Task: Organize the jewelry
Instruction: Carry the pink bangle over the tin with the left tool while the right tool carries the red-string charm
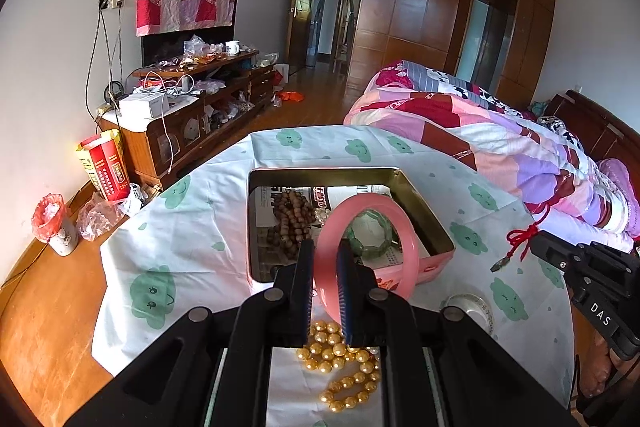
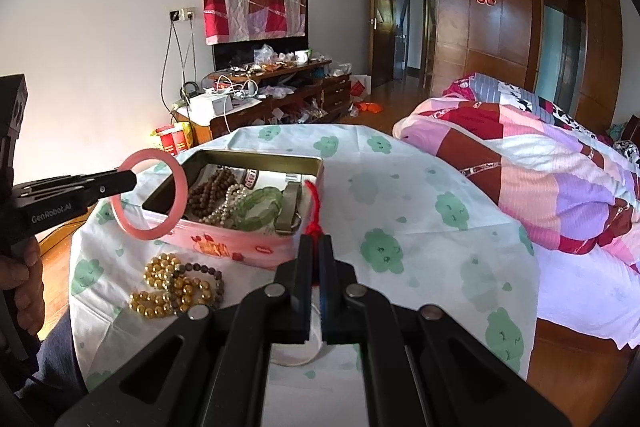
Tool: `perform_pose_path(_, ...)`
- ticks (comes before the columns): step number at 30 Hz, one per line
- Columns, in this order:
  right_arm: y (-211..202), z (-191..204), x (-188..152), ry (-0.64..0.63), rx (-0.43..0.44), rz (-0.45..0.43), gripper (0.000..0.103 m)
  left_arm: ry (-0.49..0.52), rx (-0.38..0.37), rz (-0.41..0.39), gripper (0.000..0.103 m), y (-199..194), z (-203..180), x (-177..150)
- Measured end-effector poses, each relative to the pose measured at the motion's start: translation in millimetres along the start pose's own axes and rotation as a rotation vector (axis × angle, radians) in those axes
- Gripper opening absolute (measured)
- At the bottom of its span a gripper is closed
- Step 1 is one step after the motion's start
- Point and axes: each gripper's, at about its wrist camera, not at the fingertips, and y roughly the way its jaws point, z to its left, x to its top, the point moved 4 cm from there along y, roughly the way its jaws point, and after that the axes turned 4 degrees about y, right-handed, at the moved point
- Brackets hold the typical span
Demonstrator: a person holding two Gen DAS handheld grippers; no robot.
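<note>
A: Since the bangle (image 1: pixel 366 251) was a rigid pink ring, smooth and likely glassy or stone, how did you judge it would handle?

B: Stiff, slick and probably brittle if dropped on the tin (image 1: pixel 424 203) rim. Best hold was across the band, flat pads on both faces, which is how the left tool (image 1: pixel 325 267) had it: clenched on the near side of the ring, the rest standing up in the air just over the tin's front edge.

A: And the right tool (image 2: pixel 315 259)?

B: Nearly closed, pinching a red cord (image 2: pixel 314 211) with a knot. In the left view the cord hung from it with a small metal pendant (image 1: pixel 500 264) at the end. Soft, light, apt to swing and snag.

A: Where did the rest lie?

B: Wooden beads (image 2: pixel 210 189), a pale strand and a green bracelet (image 2: pixel 262 207) were inside the tin. Gold beads (image 2: pixel 168 287) lay on the tabletop (image 2: pixel 420 187) in front of it, touching a darker strand. Loose strands would slump; I would take them in a bunch.
</note>
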Motion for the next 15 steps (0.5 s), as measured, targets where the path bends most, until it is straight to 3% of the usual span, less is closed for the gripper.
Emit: perform_pose_path(15, 11.3, 12.4, 10.5, -0.032, 0.008, 0.003, 0.004, -0.01, 0.028, 0.005, 0.01, 8.7, 10.4, 3.9)
